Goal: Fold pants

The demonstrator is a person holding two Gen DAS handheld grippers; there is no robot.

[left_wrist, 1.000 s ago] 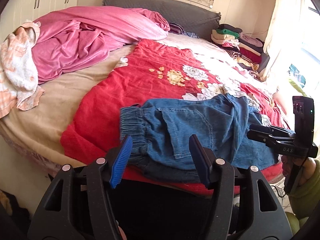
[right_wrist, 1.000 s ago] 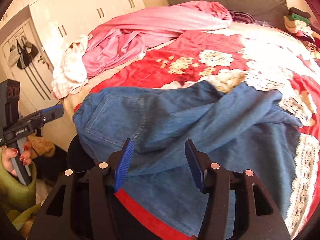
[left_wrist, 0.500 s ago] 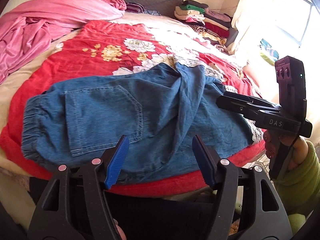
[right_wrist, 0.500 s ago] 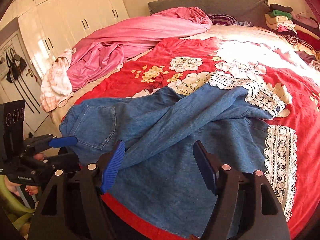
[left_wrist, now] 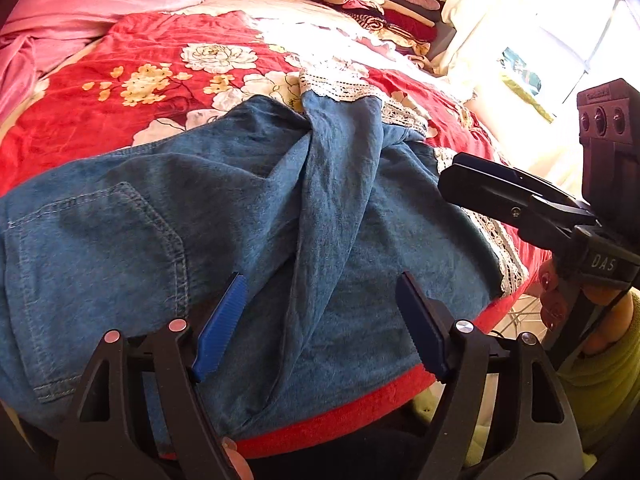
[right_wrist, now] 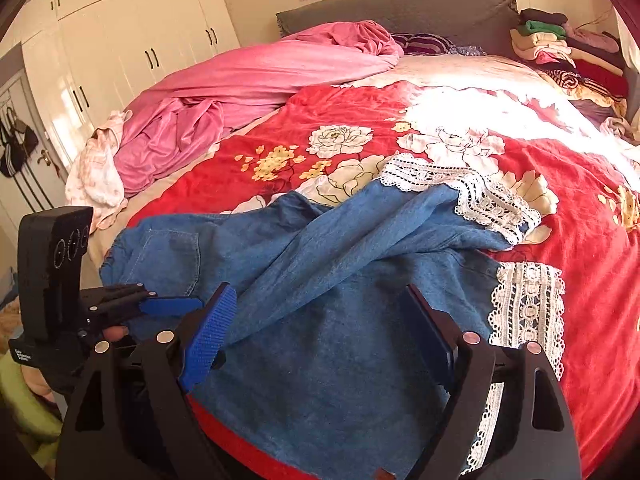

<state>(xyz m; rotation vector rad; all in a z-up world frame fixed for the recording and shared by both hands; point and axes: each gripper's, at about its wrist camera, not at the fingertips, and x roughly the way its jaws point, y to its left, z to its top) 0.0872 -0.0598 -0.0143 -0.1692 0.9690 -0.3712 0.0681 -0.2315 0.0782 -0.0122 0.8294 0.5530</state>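
1. Cream built-in wardrobe with dark handles [right_wrist: 132,36]: stands along the far left wall, beside the bed.
2. Crumpled pink velvet blanket [right_wrist: 248,92]: heaped on the left part of the bed, reaching toward the grey headboard [right_wrist: 400,8].
3. Left gripper [left_wrist: 320,328]: black frame, blue ribbed pads [left_wrist: 220,328]; jaws spread wide with nothing between them. It hovers over the near edge of the pants, not gripping the fabric. In the right wrist view it appears at the lower left, beside the waistband end.
4. Blue denim pants with white lace-trimmed hems [right_wrist: 340,280]: lying across the near edge of the red floral bedspread [right_wrist: 580,248], waistband and back pocket [left_wrist: 100,264] to the left, legs running right. One leg lies diagonally over the other, its lace cuff [right_wrist: 480,196] farther up the bed; the lower leg's lace cuff [right_wrist: 524,304] sits near the right edge.
5. Right gripper [right_wrist: 320,332]: same build, jaws wide apart and empty, poised above the lower leg's denim. Contact with the cloth cannot be determined.
6. Stack of folded clothes in mixed colours [right_wrist: 560,44]: at the far right corner, against the headboard.
7. White curtain [left_wrist: 500,40]: brightly lit, right of the bed.
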